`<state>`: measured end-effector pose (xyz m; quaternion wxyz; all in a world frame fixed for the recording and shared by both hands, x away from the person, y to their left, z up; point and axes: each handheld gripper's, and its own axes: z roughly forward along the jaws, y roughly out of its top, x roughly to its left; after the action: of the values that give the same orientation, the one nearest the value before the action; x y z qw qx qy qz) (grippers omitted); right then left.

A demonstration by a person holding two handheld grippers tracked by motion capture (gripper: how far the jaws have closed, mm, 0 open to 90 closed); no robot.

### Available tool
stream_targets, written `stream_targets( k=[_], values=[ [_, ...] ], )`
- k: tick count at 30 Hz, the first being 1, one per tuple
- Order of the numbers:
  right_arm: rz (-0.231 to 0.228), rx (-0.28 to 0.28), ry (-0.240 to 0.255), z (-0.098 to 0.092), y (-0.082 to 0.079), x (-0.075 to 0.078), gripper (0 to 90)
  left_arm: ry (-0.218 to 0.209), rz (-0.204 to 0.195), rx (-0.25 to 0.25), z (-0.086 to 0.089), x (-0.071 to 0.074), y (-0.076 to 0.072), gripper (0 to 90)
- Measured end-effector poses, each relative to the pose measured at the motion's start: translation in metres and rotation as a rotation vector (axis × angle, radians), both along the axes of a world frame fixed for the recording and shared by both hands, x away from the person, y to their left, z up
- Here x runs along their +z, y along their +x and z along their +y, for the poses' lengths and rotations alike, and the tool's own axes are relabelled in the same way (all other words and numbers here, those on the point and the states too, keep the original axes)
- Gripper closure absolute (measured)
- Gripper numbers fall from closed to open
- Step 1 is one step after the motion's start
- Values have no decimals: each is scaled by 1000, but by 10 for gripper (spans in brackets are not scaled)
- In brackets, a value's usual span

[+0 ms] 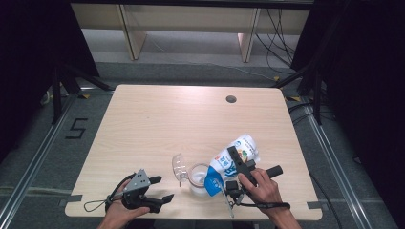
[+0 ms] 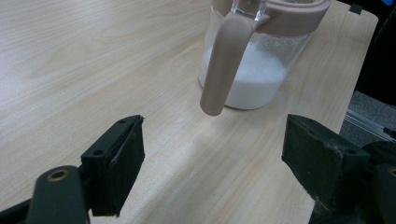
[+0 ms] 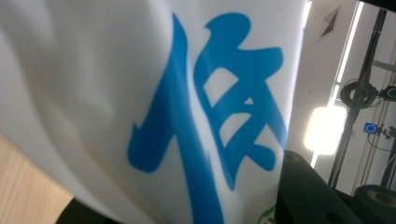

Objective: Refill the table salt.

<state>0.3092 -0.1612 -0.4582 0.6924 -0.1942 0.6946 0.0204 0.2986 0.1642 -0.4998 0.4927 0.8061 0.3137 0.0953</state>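
While a white and blue bag [image 1: 232, 160] lay tilted at about five o'clock on the wooden table [image 1: 157, 124], the right gripper [image 1: 237, 168] was clamped on it, bag mouth angled down to a clear jar [image 1: 197, 177] just at the bag's eight o'clock. White powder sat in the jar, whose beige-rimmed lid [image 1: 179, 167] stood flipped open. At seven o'clock, well apart from the jar, the left gripper [image 1: 160, 189] rested with jaws spread wide, holding nothing, the jar's handle [image 2: 224, 60] straight ahead.
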Motion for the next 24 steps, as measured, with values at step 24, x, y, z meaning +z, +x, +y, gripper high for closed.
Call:
stream_targets(
  k=[24],
  values=[
    [-3,-6,5,0,-1,-1,755,1,-1,-3,0,0,0,205]
  ],
)
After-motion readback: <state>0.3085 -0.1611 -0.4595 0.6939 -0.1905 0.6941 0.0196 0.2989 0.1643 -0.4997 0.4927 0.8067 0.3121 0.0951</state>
